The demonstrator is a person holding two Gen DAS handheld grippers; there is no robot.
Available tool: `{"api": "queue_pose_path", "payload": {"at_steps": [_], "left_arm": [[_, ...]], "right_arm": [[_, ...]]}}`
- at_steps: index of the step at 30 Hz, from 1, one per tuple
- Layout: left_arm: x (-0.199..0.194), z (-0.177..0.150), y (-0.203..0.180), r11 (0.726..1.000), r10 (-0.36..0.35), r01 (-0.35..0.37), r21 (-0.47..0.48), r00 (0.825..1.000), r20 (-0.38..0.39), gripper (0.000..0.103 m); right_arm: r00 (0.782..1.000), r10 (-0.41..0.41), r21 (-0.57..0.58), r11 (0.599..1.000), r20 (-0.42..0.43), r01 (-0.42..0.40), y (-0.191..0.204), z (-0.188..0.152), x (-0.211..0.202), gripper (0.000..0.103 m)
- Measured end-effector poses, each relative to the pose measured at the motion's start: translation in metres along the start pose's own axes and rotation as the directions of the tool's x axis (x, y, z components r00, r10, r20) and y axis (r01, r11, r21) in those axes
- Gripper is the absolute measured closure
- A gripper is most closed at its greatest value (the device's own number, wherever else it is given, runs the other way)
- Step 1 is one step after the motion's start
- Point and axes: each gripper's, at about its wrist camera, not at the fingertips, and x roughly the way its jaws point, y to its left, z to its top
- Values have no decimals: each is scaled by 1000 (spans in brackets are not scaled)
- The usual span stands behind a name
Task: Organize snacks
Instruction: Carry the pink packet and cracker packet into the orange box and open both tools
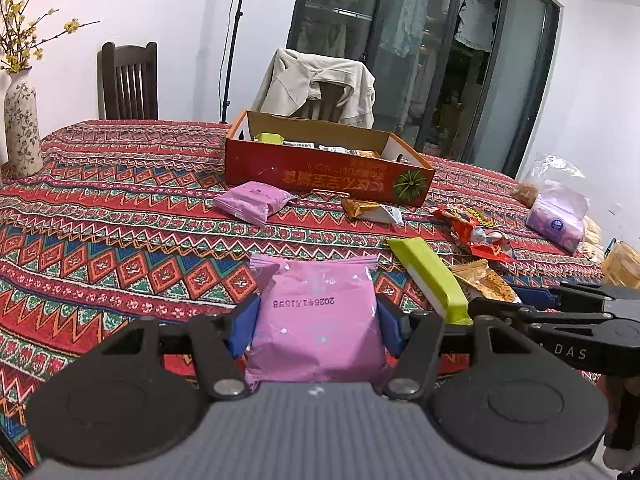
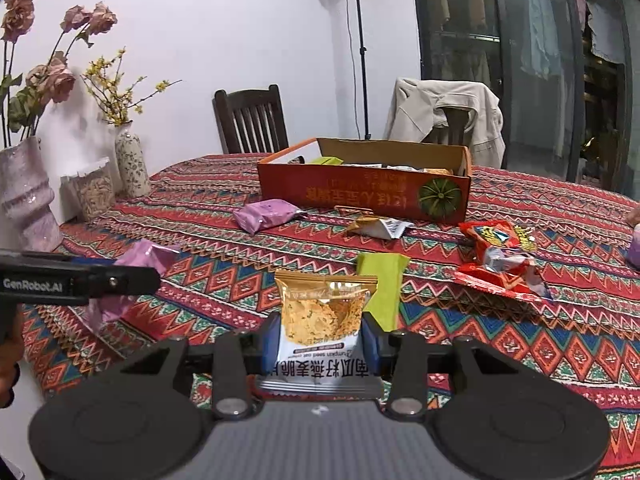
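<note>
Grippers are both loaded, so this is reading as the carry step, mid-transfer to the box.

Left gripper (image 1: pixel 316 320), bottom centre of its frame, is pinching a pink snack packet (image 1: pixel 316 316) by its sides, blue pads (image 1: pixel 245 322) pressing in on both edges. Right gripper (image 2: pixel 322 340) is clamping a gold-and-white oat crisp packet (image 2: pixel 322 320) the same way, low centre of its view.

Mid-frame, loose snacks are sitting on the patterned tablecloth (image 1: pixel 100 208): a lime green bar (image 2: pixel 380 288) just behind the oat crisp packet, a red wrapper pile (image 2: pixel 500 260) at right, a small gold-and-white packet (image 2: pixel 376 225) and a second pink packet (image 2: pixel 266 214) lying just in front of the box.

Farther back, upper centre, the orange cardboard box (image 2: pixel 360 192) is standing open-topped and already holding several packets.

Judging next move: both grippers are needing to travel forward and rise enough to clear the near wall of the box, then release over a free spot inside. Four loose lots are waiting after that, so the task is looking partway done.
</note>
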Motion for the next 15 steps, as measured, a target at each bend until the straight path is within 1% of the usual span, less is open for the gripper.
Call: {"api": "queue_pose_path", "payload": {"at_steps": [5,8,10,12,15], "left_arm": [[13,13,5,1000,11,-11,0,1000,-1,41],[26,36,6,1000,-8,8,14,1000,17,41],[39,57,5,999,-31,31,24,999,38,41],[54,81,4,998,-55,53,34,996,64,41],[89,119,0,997,-69,66,38,994,86,41]], "right_arm": [[1000,6,7,1000,5,-6,-2,1,6,63],[1000,17,-2,1000,14,-17,-8,11,11,63],[999,24,-13,1000,35,-24,-15,25,15,63],[998,23,-30,999,66,-21,-26,47,20,63],[994,23,-32,999,104,-19,-45,83,36,63]]}}
